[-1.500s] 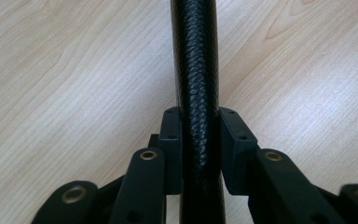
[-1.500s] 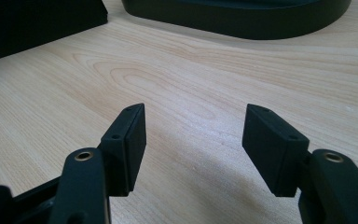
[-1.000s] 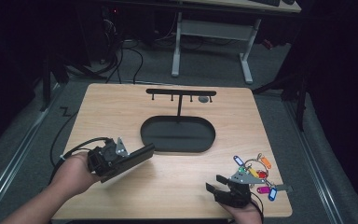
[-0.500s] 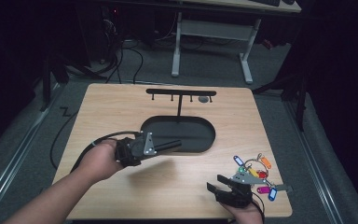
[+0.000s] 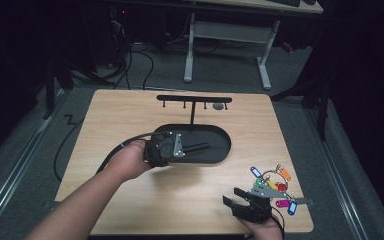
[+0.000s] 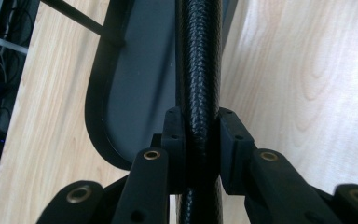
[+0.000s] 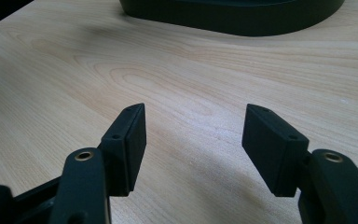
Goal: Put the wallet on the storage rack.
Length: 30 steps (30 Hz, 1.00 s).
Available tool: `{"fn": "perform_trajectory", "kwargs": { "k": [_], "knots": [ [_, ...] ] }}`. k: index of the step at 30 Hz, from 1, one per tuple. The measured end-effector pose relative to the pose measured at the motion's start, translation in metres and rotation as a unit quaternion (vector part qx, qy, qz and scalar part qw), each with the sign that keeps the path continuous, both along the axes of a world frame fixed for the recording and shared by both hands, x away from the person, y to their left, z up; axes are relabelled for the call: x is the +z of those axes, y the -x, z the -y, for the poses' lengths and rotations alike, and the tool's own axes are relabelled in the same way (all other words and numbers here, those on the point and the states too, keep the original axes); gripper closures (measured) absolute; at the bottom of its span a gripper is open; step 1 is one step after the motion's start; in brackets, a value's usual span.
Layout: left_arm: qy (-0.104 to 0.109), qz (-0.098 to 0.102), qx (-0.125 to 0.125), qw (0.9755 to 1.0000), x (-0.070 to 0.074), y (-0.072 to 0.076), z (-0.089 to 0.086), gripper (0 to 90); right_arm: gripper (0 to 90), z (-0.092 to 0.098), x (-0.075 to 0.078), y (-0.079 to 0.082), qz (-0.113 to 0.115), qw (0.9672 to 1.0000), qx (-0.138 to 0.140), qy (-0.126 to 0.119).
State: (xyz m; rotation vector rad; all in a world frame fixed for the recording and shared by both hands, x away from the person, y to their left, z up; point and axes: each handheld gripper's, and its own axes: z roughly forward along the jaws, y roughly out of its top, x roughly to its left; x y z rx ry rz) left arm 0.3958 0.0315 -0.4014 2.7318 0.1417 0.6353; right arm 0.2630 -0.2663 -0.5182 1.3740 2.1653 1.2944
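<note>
A black, rough-textured rod [image 6: 198, 70] runs between the pads of my left gripper [image 6: 200, 135], which is shut on it. In the high view the left gripper [image 5: 187, 148] hovers over the left half of a black oval tray [image 5: 222, 136]. The rod [image 5: 201, 146] points right, above the tray's floor. A thin post rises from the tray to a black T-bar with hooks [image 5: 194, 99]; a small dark item [image 5: 219, 106] hangs near its right end. My right gripper [image 5: 235, 196] rests near the table's front right edge, open with nothing between its jaws [image 7: 193, 130].
A bunch of keys with coloured tags [image 5: 272, 182] lies just right of the right gripper. The tray's dark wall [image 7: 233, 14] shows ahead of the right jaws. Bare wood lies left of and in front of the tray. A cable [image 5: 80, 150] trails off the left edge.
My left hand has carried the rod to the right, from the table left of the tray to above the tray. The right gripper has stayed still.
</note>
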Motion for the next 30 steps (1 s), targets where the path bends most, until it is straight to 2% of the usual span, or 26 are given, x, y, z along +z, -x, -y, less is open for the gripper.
{"fn": "perform_trajectory", "kwargs": {
  "k": [3, 4, 8, 11, 13, 21, 30],
  "knots": [
    [-0.001, 0.003, -0.003, 1.0000, -0.002, -0.004, 0.004, 75.4, 40.2, 0.000, 0.000, 0.000, -0.001, 1.0000, 0.000, 0.000],
    [0.009, 0.003, -0.005, 0.9999, -0.001, -0.009, 0.008, 75.4, 40.2, -0.001, 0.000, 0.000, 0.000, 1.0000, 0.000, 0.000],
    [0.014, 0.013, -0.010, 0.9998, 0.000, -0.016, 0.015, 75.4, 40.2, -0.001, 0.000, 0.000, -0.001, 1.0000, 0.001, 0.001],
    [0.007, 0.018, -0.016, 0.9997, -0.001, -0.019, 0.019, 75.3, 40.2, -0.001, 0.000, 0.000, -0.002, 1.0000, 0.001, 0.001],
    [0.010, 0.024, -0.026, 0.9993, -0.005, -0.026, 0.024, 75.4, 40.3, -0.001, 0.000, 0.001, -0.003, 1.0000, 0.001, -0.001],
    [0.001, 0.038, -0.030, 0.9988, -0.024, -0.048, 0.036, 75.3, 40.3, 0.001, -0.001, 0.001, -0.004, 1.0000, -0.002, -0.007],
    [0.006, 0.054, -0.027, 0.9982, -0.034, -0.060, 0.039, 75.4, 40.7, 0.001, -0.003, 0.001, -0.011, 0.9999, -0.002, -0.007]
  ]
}}
